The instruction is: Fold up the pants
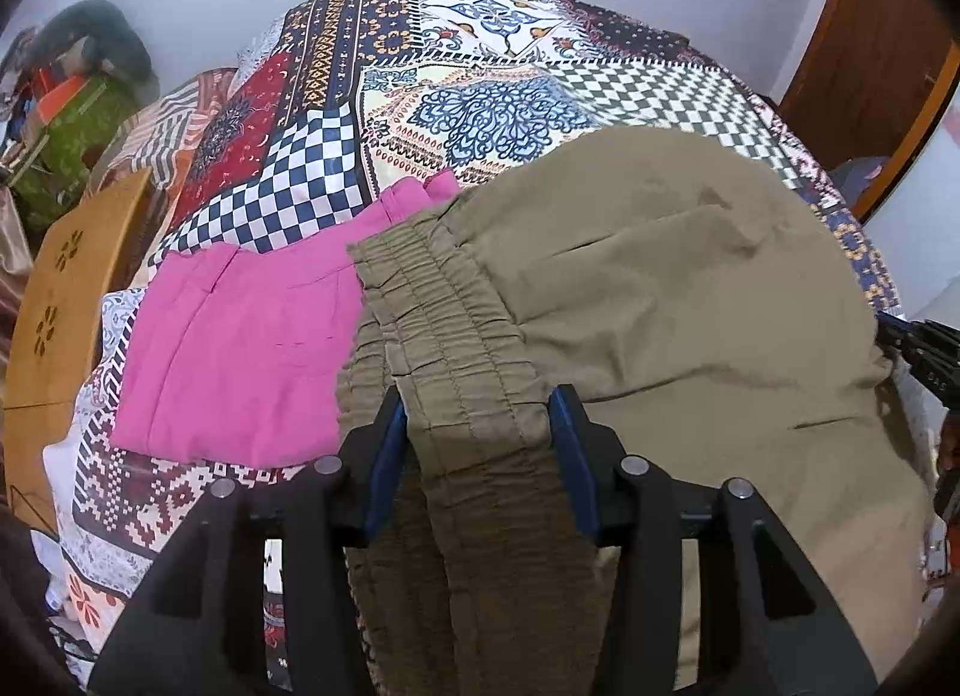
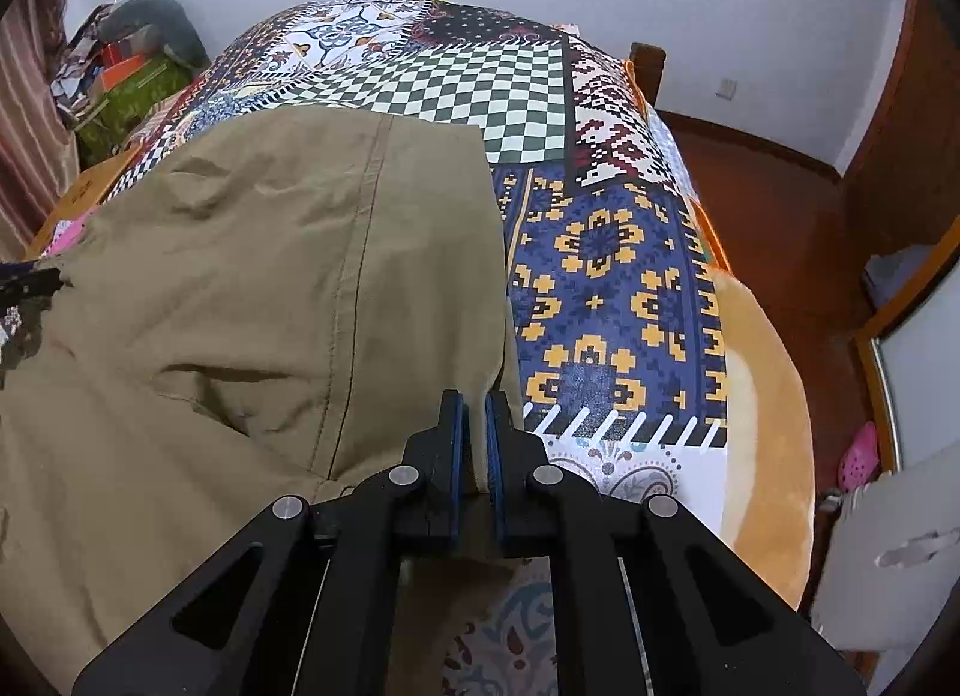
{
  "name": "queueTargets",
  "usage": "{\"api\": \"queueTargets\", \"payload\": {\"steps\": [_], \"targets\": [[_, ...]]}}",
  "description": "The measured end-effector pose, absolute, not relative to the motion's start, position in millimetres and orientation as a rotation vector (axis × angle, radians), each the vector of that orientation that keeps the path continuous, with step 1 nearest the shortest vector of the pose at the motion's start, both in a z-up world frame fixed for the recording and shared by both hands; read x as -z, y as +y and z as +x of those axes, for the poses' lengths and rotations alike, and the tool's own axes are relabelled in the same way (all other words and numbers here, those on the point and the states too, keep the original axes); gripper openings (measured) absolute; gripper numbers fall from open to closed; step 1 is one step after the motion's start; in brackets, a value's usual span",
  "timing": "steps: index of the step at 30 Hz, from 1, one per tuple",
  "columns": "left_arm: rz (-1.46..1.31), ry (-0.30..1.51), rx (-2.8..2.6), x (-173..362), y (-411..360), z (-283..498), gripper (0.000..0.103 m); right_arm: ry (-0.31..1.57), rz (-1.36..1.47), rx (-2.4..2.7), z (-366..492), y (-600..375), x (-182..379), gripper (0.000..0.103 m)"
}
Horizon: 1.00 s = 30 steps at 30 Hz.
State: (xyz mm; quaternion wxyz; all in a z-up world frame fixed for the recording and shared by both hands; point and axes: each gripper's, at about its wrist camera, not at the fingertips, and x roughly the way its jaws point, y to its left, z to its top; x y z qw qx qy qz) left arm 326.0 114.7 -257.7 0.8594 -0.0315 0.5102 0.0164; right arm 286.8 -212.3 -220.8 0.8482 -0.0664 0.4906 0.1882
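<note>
Olive-khaki pants lie on a bed with a patchwork cover. My left gripper has its blue pads wide apart around the gathered elastic waistband, which runs between the fingers. In the right wrist view the pants cover the left half of the bed. My right gripper is shut on the hem edge of a pant leg at the near right corner of the cloth.
Folded pink pants lie left of the khaki pair. A wooden stool stands at the bed's left. Clutter sits at the far left. A wooden door and brown floor are to the right.
</note>
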Motion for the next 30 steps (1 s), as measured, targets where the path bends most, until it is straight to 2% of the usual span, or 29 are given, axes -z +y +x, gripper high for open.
{"api": "queueTargets", "payload": {"steps": [2, 4, 10, 19, 21, 23, 30], "targets": [[-0.037, 1.062, -0.044, 249, 114, 322, 0.048, 1.038, -0.141, -0.397, 288, -212, 215, 0.007], [-0.004, 1.037, -0.060, 238, 115, 318, 0.053, 1.036, -0.122, -0.407, 290, -213, 206, 0.008], [-0.043, 0.979, -0.101, 213, 136, 324, 0.067, 0.978, -0.092, -0.425, 299, -209, 179, 0.020], [-0.088, 1.011, -0.106, 219, 159, 360, 0.068, 0.935, -0.090, -0.438, 332, -191, 163, 0.024], [-0.093, 1.036, -0.103, 227, 164, 370, 0.068, 0.934, -0.093, -0.436, 340, -188, 164, 0.027], [-0.095, 1.062, -0.106, 237, 167, 377, 0.068, 0.930, -0.086, -0.446, 352, -184, 167, 0.037], [-0.120, 1.125, -0.113, 265, 184, 395, 0.068, 0.988, -0.113, -0.467, 389, -169, 191, 0.038]]}}
